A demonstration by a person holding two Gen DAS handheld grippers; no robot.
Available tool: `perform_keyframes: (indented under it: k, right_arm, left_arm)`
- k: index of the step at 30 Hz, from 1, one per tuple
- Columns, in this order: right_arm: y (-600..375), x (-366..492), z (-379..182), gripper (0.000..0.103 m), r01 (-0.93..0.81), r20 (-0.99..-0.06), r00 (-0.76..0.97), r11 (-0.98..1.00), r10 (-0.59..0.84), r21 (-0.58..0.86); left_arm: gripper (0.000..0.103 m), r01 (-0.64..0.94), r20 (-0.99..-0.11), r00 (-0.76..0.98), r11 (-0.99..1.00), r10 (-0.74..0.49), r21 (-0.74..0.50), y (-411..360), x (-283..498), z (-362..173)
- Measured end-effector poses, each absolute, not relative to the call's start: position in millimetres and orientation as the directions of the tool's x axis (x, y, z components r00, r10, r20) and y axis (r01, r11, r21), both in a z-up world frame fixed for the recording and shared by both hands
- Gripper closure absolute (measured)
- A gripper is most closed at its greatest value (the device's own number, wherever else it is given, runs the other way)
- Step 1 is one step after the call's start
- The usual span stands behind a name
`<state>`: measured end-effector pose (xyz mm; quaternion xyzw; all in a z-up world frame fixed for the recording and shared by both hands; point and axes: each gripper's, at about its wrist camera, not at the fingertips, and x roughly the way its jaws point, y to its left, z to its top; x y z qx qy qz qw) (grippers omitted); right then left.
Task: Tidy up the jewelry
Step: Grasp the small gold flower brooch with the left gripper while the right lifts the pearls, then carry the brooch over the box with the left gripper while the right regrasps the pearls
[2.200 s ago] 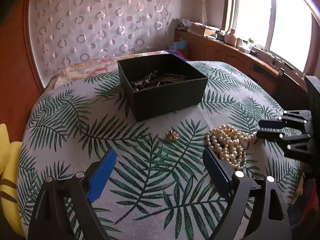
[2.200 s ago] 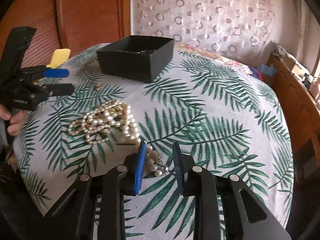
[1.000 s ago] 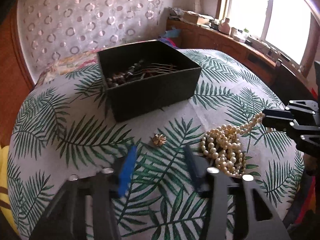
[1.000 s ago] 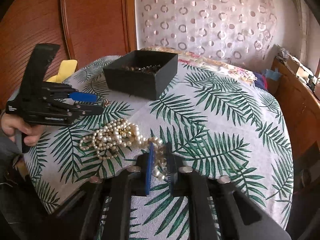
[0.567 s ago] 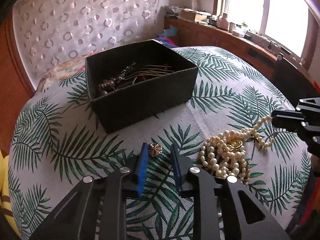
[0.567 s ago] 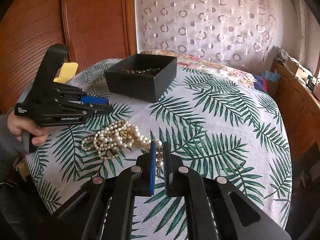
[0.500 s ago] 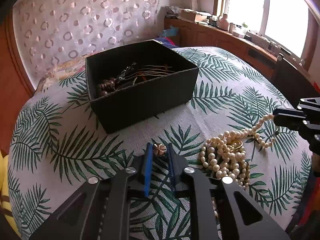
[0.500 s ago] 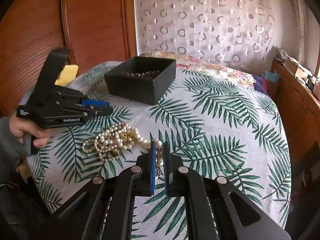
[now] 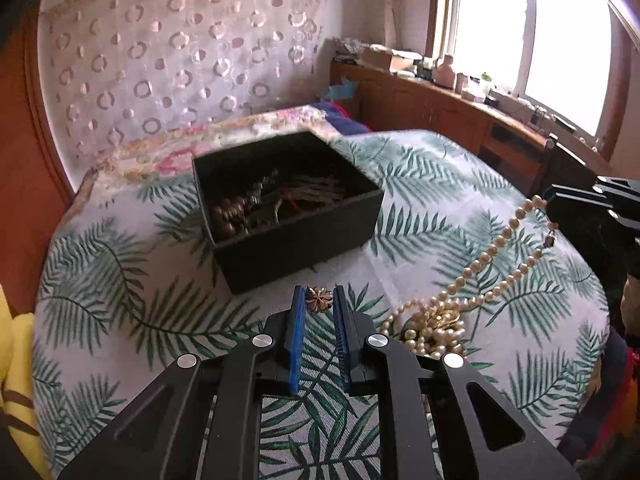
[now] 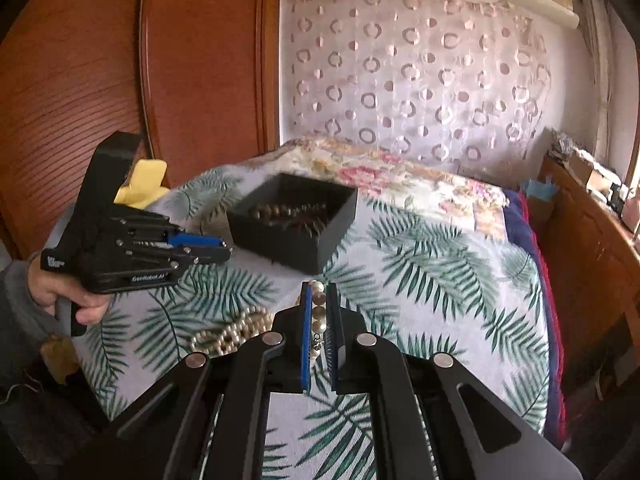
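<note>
My left gripper point(image 9: 319, 300) is shut on a small gold flower brooch point(image 9: 319, 299) and holds it just above the cloth, in front of the black jewelry box point(image 9: 296, 236). The box holds beads and chains. My right gripper point(image 10: 319, 294) is shut on the end of a pearl necklace point(image 10: 319, 312). The strand point(image 9: 492, 252) is lifted and stretches down to a pile of pearls point(image 9: 432, 324) on the cloth. In the right wrist view the left gripper point(image 10: 208, 250) is to the left of the box point(image 10: 296, 224).
The table has a palm-leaf cloth point(image 9: 120, 304) with rounded edges. A wooden cabinet point(image 10: 80, 80) stands to the left, a curtain point(image 9: 180, 72) behind, and a wooden counter point(image 9: 460, 116) with clutter lies under the window. A yellow object point(image 9: 16, 360) sits at the table's left edge.
My left gripper moved forward, shut on the brooch and lifted it toward the box. My right gripper shut on the necklace end and raised it, pulling the strand out of the pile.
</note>
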<state>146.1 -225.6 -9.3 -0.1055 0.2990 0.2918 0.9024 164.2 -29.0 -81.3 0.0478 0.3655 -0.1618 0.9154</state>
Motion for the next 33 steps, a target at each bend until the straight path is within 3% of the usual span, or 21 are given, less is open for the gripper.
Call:
perform_keyframes:
  k: [13,14,15,22,26,33]
  right_arm:
    - [-218,158,61,0.096,-0.589,-0.497,0.72,0.805,0.484,-0.071]
    - [-217,159,64,0.096,-0.59,-0.493,0.723,0.804,0.485,-0.074]
    - [-215,160,69,0.102,-0.591,-0.485,0.727,0.803,0.486,-0.08]
    - [-205,168,102,0.103,-0.589,-0.431,0.755,0.8,0.494,-0.115]
    - [-201,170,96,0.103,-0.595,-0.45,0.747,0.794,0.49,-0.123]
    - [-196,173,1,0.1,-0.618,-0.612,0.655,0.78,0.442,-0.098]
  left_arm:
    - [0.09,0.318,-0.621,0.738,0.948,-0.262,-0.022,-20,149,-44]
    - [0.09,0.318,-0.619,0.741,0.948,-0.26,-0.017,-19,148,-42]
    - [0.09,0.315,-0.614,0.746,0.949,-0.257,-0.015,-17,148,-39]
    - [0.09,0.298,-0.589,0.769,0.954,-0.247,-0.011,-9,146,-21]
    - [0.09,0.293,-0.572,0.781,0.956,-0.25,-0.018,-3,144,-13]
    - [0.09,0.293,-0.576,0.775,0.955,-0.262,-0.04,1,143,-22]
